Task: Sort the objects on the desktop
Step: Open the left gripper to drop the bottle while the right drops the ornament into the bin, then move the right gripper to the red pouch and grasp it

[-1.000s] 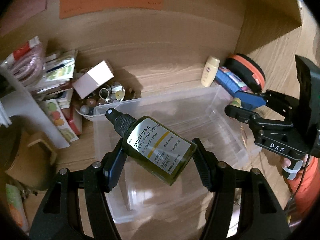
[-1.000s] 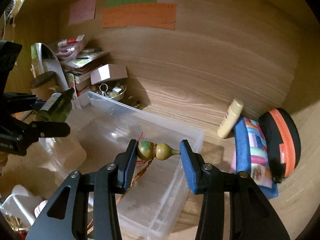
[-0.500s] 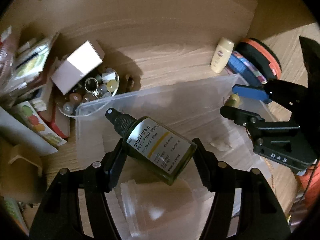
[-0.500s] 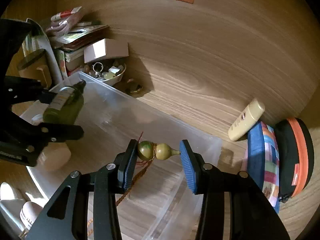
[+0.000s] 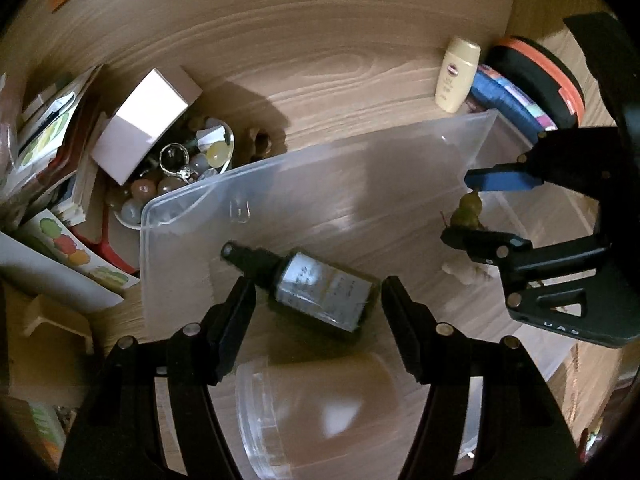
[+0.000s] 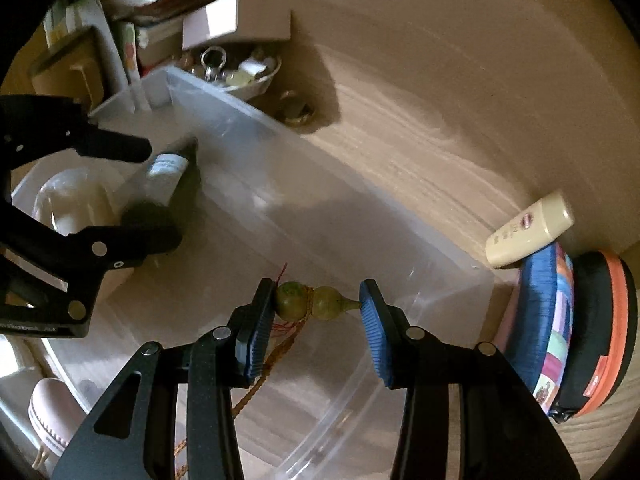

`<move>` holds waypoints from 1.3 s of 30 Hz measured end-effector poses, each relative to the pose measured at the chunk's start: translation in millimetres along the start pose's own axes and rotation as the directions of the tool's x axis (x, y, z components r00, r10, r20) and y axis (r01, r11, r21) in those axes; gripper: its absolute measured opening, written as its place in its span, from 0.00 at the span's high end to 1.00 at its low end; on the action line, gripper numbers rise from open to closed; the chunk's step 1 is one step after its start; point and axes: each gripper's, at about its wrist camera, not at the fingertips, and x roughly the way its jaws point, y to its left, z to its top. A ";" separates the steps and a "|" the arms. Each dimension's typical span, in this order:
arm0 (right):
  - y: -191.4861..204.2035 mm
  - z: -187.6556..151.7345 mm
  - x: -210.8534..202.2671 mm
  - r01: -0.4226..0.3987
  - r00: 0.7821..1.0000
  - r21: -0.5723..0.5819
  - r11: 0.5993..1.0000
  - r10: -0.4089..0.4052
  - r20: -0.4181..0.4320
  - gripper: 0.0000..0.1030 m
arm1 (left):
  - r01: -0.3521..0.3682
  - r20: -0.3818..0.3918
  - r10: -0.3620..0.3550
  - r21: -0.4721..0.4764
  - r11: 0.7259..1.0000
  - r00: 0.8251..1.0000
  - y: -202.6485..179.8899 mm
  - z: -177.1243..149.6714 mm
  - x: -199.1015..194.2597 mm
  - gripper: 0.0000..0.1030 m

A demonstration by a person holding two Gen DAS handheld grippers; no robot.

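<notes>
I am holding a dark green spray bottle (image 5: 320,292) crosswise in my left gripper (image 5: 316,300), its jaws clamped on the bottle's body with the black nozzle pointing toward ten o'clock, above the clear plastic bin (image 5: 320,152). My right gripper (image 6: 318,306) is pinching a small green gourd charm (image 6: 312,302) end to end between its blue pads, a braided cord (image 6: 280,348) trailing toward seven o'clock over the same bin. A cream tube (image 6: 528,230) is lying at two o'clock outside it, beside a patchwork pouch (image 6: 548,320).
</notes>
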 end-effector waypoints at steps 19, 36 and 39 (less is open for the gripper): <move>9.8 -8.6 -19.8 0.080 0.995 0.008 0.997 -0.080 0.061 0.40 | -0.060 0.067 0.059 0.015 0.998 0.996 -3.1 -6.4 -24.4 0.28; 11.2 -43.0 -100.1 0.054 0.969 0.137 0.989 -0.085 0.232 0.27 | -0.141 0.212 0.134 0.019 0.990 0.968 -17.1 -40.8 -88.0 0.18; 12.0 -53.9 -116.1 0.042 0.958 0.159 0.986 -0.085 0.273 0.27 | -0.148 0.247 0.141 0.013 0.989 0.959 -18.8 -52.1 -105.4 0.14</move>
